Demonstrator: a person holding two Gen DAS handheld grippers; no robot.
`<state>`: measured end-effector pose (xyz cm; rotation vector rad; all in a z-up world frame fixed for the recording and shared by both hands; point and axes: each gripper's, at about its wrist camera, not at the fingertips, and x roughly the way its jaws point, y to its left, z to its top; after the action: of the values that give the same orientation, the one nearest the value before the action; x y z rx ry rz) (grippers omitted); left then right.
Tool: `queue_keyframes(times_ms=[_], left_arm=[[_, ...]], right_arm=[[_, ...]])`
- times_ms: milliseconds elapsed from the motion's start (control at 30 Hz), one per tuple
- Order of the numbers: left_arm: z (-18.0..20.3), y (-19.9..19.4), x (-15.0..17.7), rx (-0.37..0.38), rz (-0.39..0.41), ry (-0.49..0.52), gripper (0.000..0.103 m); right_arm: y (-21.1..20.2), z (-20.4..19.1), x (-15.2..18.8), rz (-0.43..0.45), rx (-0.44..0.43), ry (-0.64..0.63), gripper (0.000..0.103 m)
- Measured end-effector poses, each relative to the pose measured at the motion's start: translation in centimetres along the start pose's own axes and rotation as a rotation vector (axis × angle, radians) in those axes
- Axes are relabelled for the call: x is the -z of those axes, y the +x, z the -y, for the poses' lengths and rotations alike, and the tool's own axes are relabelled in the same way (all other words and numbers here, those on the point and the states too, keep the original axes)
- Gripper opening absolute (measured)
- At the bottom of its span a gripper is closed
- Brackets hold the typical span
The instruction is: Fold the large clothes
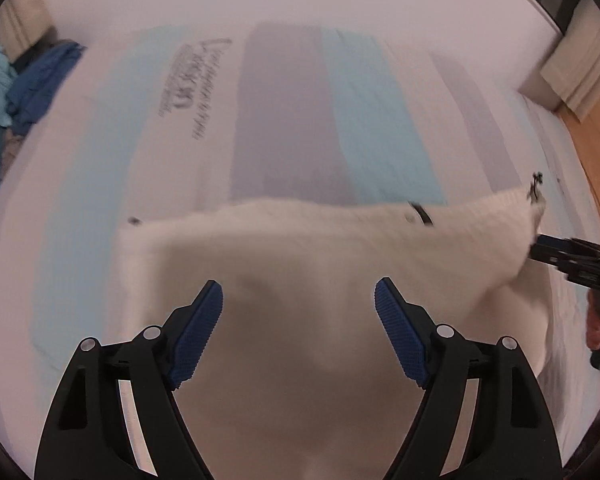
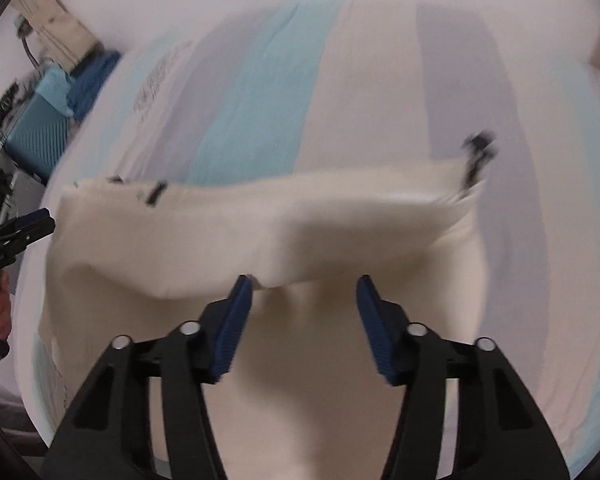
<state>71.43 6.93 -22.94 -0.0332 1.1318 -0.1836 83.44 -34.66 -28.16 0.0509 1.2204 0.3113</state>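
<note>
Cream knit fabric, a soft fuzzy garment with small dark trim at its far edge, lies folded over on the bed, blurred by motion. Left tool stands wide above it, ribbed blue pads gripping nothing. Right tool is parted too, its left pad at the fold's edge. Bedcover shows pale blue, grey and white stripes; wooden floor beyond.
</note>
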Motion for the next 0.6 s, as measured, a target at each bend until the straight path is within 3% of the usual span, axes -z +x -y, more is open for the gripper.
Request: queue_keyframes(times_ms=[100,200,600], left_arm=[[1.0,2.1,0.3,-0.038,-0.014,0.045,0.077],[0.9,4.3,0.0,-0.087,-0.035,0.073,0.077],[-2.2,9.2,-2.7,-0.216,-0.106,-0.004,0.077]], right_arm=[[2.1,-0.9,-0.6,-0.030,0.028,-0.007,0.029],[3.7,-0.5,-2.2,-0.044,0.056,0.016,0.029],[9.2,-0.1,-5.6,-0.125,0.146,0.063,0.027]])
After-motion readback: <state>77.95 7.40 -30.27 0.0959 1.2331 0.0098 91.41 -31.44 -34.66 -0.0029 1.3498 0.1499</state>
